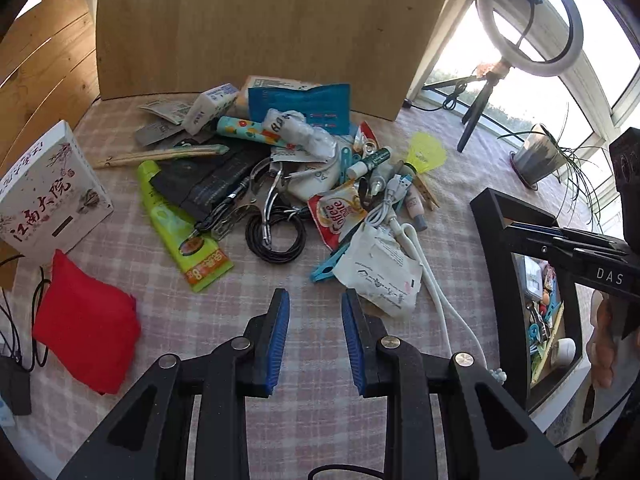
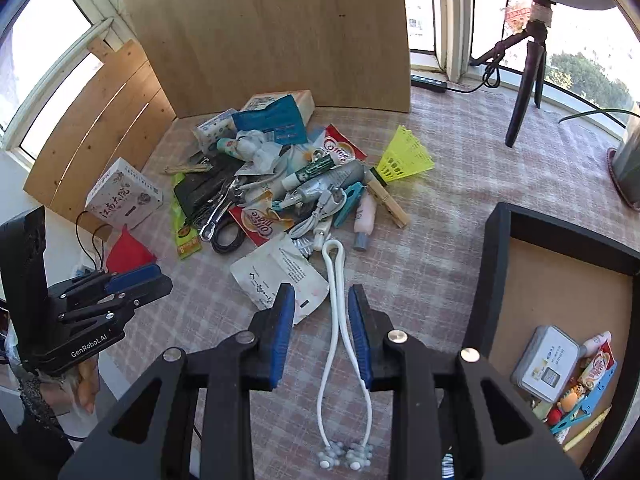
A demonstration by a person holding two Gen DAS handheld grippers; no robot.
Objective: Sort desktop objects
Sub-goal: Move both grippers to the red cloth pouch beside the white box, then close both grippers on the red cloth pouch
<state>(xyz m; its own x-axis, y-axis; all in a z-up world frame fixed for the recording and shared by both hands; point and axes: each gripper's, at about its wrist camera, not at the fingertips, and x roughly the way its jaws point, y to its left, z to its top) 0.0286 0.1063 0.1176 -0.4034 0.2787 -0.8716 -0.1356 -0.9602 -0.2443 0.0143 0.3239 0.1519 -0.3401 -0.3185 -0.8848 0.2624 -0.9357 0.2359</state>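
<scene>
checked tablecloth [image 1: 224, 320], cluttered | plywood board [image 1: 256, 20], windows | both fingers released, apparently empty

Both wrist views down onto clutter pile [image 1: 280, 172]

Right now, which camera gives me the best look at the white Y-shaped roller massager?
The right wrist view: the white roller massager shows whole, from its looped handle down to both knobbly rollers, lying on the checked tablecloth. The left wrist view catches only the handle and stems; its gripper hides most of the rollers.
</scene>
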